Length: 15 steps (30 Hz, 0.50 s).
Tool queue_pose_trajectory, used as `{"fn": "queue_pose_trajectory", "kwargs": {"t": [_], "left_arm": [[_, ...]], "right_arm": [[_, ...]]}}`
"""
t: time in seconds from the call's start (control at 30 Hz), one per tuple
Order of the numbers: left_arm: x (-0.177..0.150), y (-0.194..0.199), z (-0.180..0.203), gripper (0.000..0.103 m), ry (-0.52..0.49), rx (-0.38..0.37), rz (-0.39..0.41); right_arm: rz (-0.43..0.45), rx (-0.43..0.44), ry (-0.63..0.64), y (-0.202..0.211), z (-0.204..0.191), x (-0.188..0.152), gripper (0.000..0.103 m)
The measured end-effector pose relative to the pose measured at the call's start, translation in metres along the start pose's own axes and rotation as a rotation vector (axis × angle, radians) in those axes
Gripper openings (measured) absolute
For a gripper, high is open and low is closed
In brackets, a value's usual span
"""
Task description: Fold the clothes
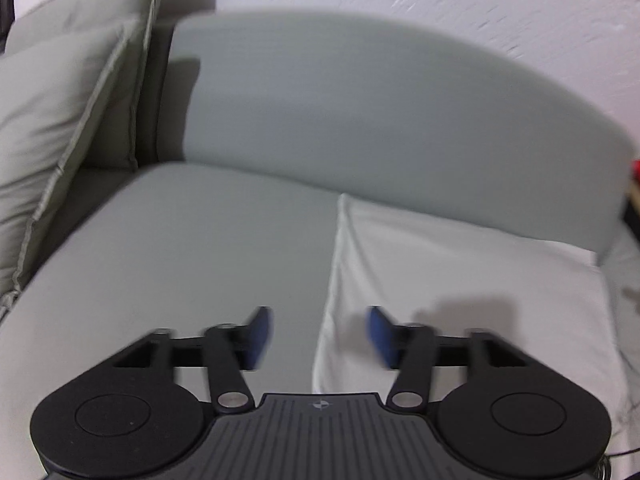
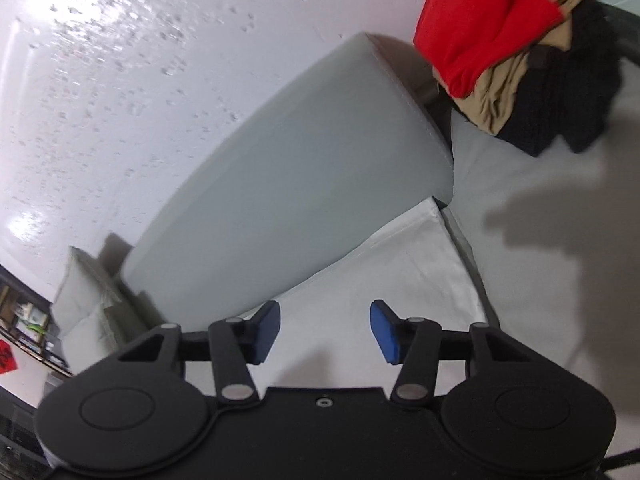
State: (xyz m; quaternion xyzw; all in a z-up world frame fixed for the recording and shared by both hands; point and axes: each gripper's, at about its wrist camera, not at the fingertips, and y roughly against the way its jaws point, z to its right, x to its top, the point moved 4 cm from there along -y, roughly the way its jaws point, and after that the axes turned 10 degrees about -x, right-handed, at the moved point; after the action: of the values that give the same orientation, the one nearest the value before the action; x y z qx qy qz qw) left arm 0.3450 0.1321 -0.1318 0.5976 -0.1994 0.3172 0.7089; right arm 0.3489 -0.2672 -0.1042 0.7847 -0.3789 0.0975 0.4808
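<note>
A white garment (image 1: 460,288) lies flat on a grey sofa seat (image 1: 180,248), its left edge a straight fold line. My left gripper (image 1: 318,330) hovers over that edge, jaws apart and nothing between the blue pads (image 1: 260,336). In the right wrist view the same white garment (image 2: 400,264) lies against the grey backrest (image 2: 288,184). My right gripper (image 2: 325,330) hangs above it with its jaws apart and empty. A pile of red, tan and black clothes (image 2: 520,52) sits at the far right of the seat.
Pale cushions (image 1: 56,128) lean at the sofa's left end. A white textured wall (image 2: 120,80) rises behind the backrest. A shelf with small items (image 2: 24,320) shows at the left edge of the right wrist view. A hand-shaped shadow (image 2: 560,220) falls on the seat.
</note>
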Motion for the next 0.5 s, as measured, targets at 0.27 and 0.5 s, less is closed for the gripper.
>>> {"fn": "queue_pose_trajectory", "kwargs": {"t": [0.27,0.5], "left_arm": [[0.023,-0.084,-0.016,0.060,0.062,-0.015,-0.035],[0.029,-0.103,-0.010,0.062,0.019,-0.029,0.013]], "right_arm": [[0.003,-0.163,-0.020,-0.128,0.044,0.049,0.037],[-0.015,-0.199,0.018,-0.198,0.063,0.072,0.026]]}}
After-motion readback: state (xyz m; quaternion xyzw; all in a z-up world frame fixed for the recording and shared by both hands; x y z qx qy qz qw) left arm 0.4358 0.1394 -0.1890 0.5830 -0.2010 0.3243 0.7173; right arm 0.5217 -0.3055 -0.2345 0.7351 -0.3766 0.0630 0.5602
